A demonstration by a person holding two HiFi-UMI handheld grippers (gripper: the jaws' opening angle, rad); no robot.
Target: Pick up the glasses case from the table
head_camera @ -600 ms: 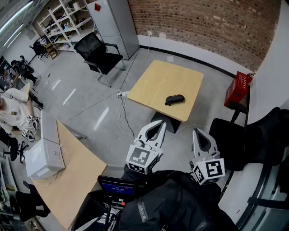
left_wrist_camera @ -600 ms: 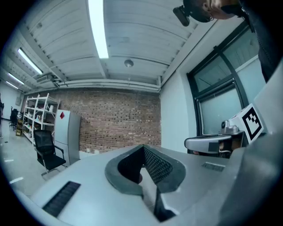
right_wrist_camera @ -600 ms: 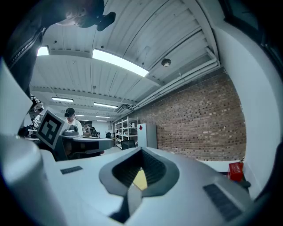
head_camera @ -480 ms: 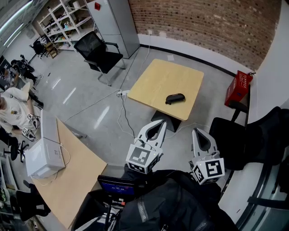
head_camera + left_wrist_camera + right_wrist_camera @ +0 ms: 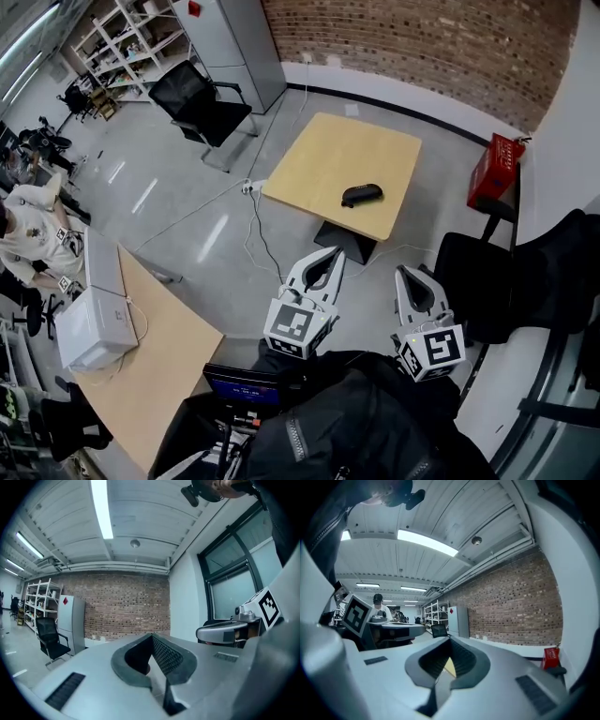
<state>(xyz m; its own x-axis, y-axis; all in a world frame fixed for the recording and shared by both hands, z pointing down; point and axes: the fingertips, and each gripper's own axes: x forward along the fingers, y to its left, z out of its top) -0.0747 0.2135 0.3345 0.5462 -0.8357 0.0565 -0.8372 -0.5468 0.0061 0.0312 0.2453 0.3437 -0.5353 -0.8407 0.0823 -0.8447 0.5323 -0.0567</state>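
While glasses case [image 5: 362, 195] lies on table [image 5: 323, 159], left gripper [image 5: 333, 255], right gripper [image 5: 406, 273] well away — fingers together, empty.

A square light-wood table [image 5: 323, 159] stands on the grey floor [image 5: 187, 216] on a dark base. Only 1 thing lies on it: a dark glasses case [image 5: 362, 194], close to the table's near right edge.

1. A black office chair [image 5: 202, 103] is standing far left, near a grey cabinet [image 5: 230, 42].
2. A red crate [image 5: 494, 172] is sitting far right, near the brick wall [image 5: 422, 47].
3. A white box [image 5: 92, 328] is resting on the near-left wooden desk [image 5: 159, 375].
4. A white power strip [image 5: 249, 187] is lying on the grey floor [image 5: 169, 206].
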